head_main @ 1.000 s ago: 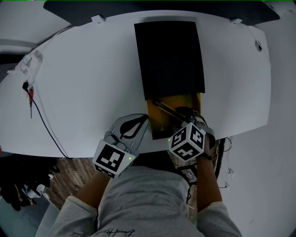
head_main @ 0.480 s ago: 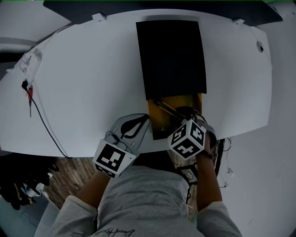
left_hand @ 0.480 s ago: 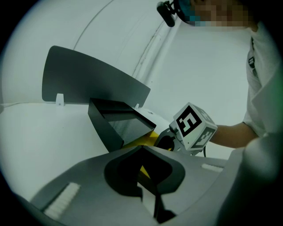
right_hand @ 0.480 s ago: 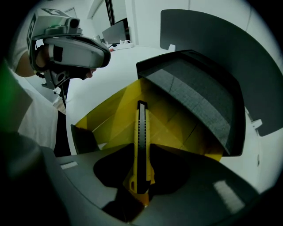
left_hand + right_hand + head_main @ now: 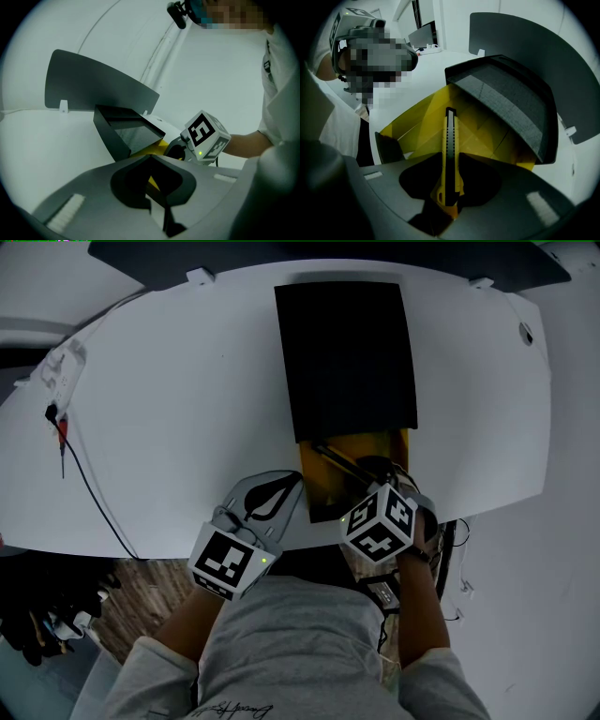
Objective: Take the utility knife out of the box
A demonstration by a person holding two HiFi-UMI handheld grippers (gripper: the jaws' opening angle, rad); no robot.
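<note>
A black box sleeve [image 5: 345, 357] lies on the white table, and its yellow tray [image 5: 323, 493] is slid out toward me. The yellow-and-black utility knife [image 5: 339, 461] lies slantwise in the tray. My right gripper [image 5: 370, 479] points steeply down into the tray. In the right gripper view its jaws have just been closing, and the gripper [image 5: 451, 159] is shut on the knife [image 5: 450, 140] at its handle end. My left gripper [image 5: 295, 482] sits at the tray's left edge. In the left gripper view it [image 5: 151, 159] is shut on the tray's thin side wall [image 5: 157, 146].
The tray's near end hangs at the table's front edge [image 5: 187, 545]. A red-tipped probe with a black cable [image 5: 62, 437] lies at the far left. More cables [image 5: 455, 531] hang off the right of the table edge. A dark panel [image 5: 281, 249] stands behind the table.
</note>
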